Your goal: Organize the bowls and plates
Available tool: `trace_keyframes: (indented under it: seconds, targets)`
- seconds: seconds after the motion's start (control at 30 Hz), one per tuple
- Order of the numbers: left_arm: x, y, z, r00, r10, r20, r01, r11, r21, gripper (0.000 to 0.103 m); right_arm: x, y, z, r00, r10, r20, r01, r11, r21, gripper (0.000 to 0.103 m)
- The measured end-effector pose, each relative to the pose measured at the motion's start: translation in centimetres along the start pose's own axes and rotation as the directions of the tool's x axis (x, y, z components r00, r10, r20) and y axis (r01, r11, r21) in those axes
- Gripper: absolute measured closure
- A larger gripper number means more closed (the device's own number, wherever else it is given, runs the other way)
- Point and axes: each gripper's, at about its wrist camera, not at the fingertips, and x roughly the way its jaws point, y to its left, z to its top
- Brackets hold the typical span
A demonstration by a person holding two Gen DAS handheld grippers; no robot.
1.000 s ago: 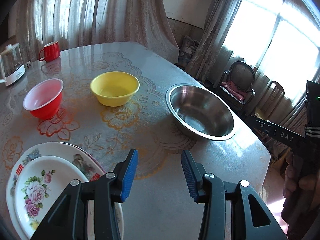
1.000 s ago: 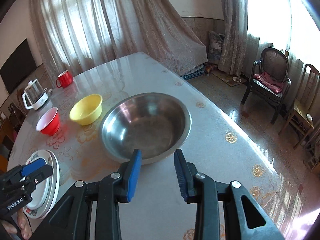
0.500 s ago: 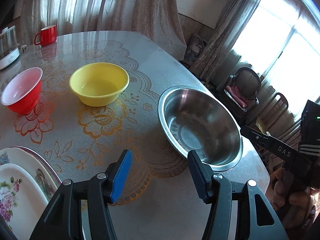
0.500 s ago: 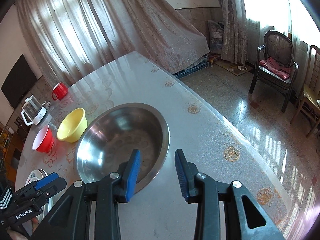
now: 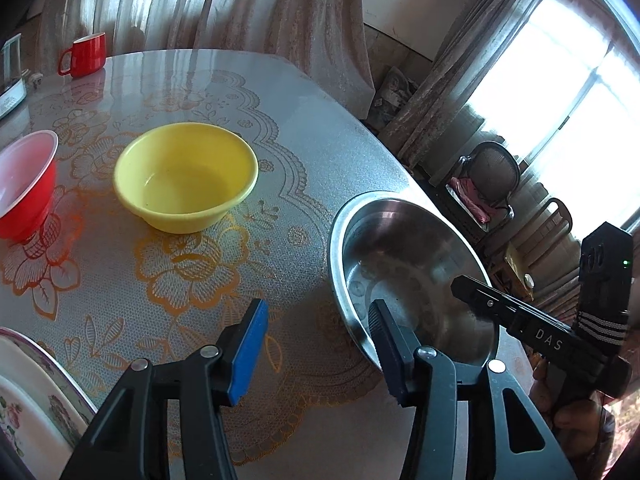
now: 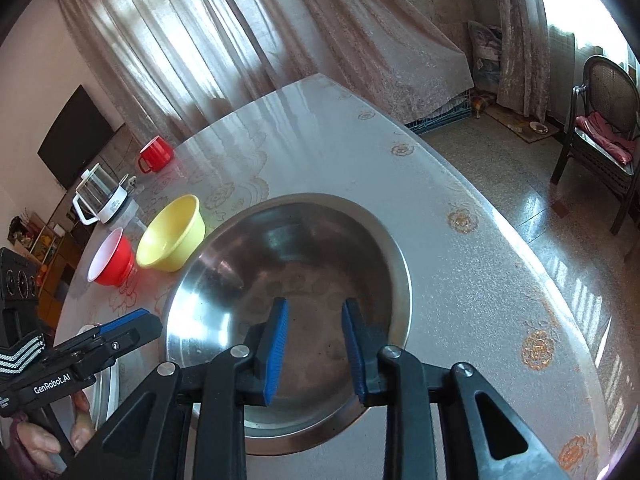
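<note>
Right gripper point(image 6: 314, 344) over steel bowl point(image 6: 240, 264), jaws closing, nothing gripped. Left gripper point(image 5: 316, 350) likewise released, narrowing, astride the rim. Only left view shows plates point(image 5: 28, 396).

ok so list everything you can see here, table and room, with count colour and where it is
steel bowl: 1, silver, near table edge, under both grippers
yellow bowl: 1, yellow, mid table, left of the steel bowl
red bowl: 1, red with white inside, left of the yellow bowl
red mug: 1, red, far side of table
kettle: 1, clear and white, near the mug
plates: at least 2, white floral, stacked at near left edge
table: 1, grey with orange flower pattern
chairs: 2, dark, by the window
curtains: beige, behind the table
left gripper: black, blue pads, open
right gripper: black, blue pads, empty, jaws just closing
hands: 2, holding the grippers
</note>
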Motion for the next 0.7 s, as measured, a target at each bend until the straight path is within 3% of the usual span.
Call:
trace_keyframes:
  seconds: [0.1, 0.27, 0.33, 0.37, 0.4, 0.47, 0.57, 0.63, 0.67, 0.7]
  targets:
    - [0.9, -0.3, 0.0, 0.999, -0.043, -0.019, 0.043, 0.999, -0.009, 0.067, 0.4, 0.0, 0.0, 1.000, 0.001, -0.005, -0.001, 1.000, -0.020, 0.089]
    - [1.5, -1.0, -0.4, 0.999, -0.046, -0.028, 0.046, 0.999, 0.002, 0.072, -0.5, 0.5, 0.1, 1.000, -0.017, 0.009, 0.018, 0.998, -0.053, 0.089]
    - [1.4, -1.3, -0.3, 0.999, -0.028, -0.017, 0.028, 1.000, 0.014, 0.072, -1.9, -0.4, 0.3, 0.999, -0.009, 0.048, 0.009, 1.000, -0.017, 0.083]
    - [1.4, -1.4, -0.3, 1.000, -0.020, -0.015, 0.021, 1.000, 0.016, 0.072, -2.4, -0.9, 0.4, 0.998, -0.020, 0.061, 0.020, 1.000, 0.005, 0.072]
    - [1.5, -1.5, -0.3, 1.000, -0.015, -0.015, 0.016, 1.000, 0.019, 0.072, -2.7, -1.5, 0.5, 0.997, -0.033, 0.071, 0.031, 0.999, 0.028, 0.069]
    - [1.9, -1.6, -0.3, 1.000, -0.016, -0.021, 0.016, 0.999, 0.027, 0.073, -2.7, -2.5, 0.5, 0.996, -0.038, 0.077, 0.034, 0.998, 0.056, 0.067]
    - [1.9, -2.4, -0.4, 0.999, -0.029, -0.026, 0.030, 0.998, 0.049, 0.082, -1.2, -3.5, 0.1, 0.998, -0.058, 0.015, 0.057, 0.993, 0.100, 0.066]
    - [1.3, -3.1, -0.9, 0.999, -0.028, -0.015, 0.030, 0.995, 0.091, 0.082, -0.4, -4.0, -0.3, 1.000, -0.030, -0.007, 0.031, 0.993, 0.117, 0.074]
    - [0.8, -3.3, -1.2, 1.000, -0.016, -0.009, 0.017, 0.993, 0.113, 0.082, -0.1, -4.0, -0.5, 1.000, -0.012, -0.019, 0.014, 0.992, 0.126, 0.088]
    - [0.2, -3.4, -1.5, 1.000, -0.005, -0.003, 0.006, 0.992, 0.128, 0.082, 0.0, -3.8, -0.7, 1.000, -0.016, -0.026, 0.019, 0.992, 0.123, 0.089]
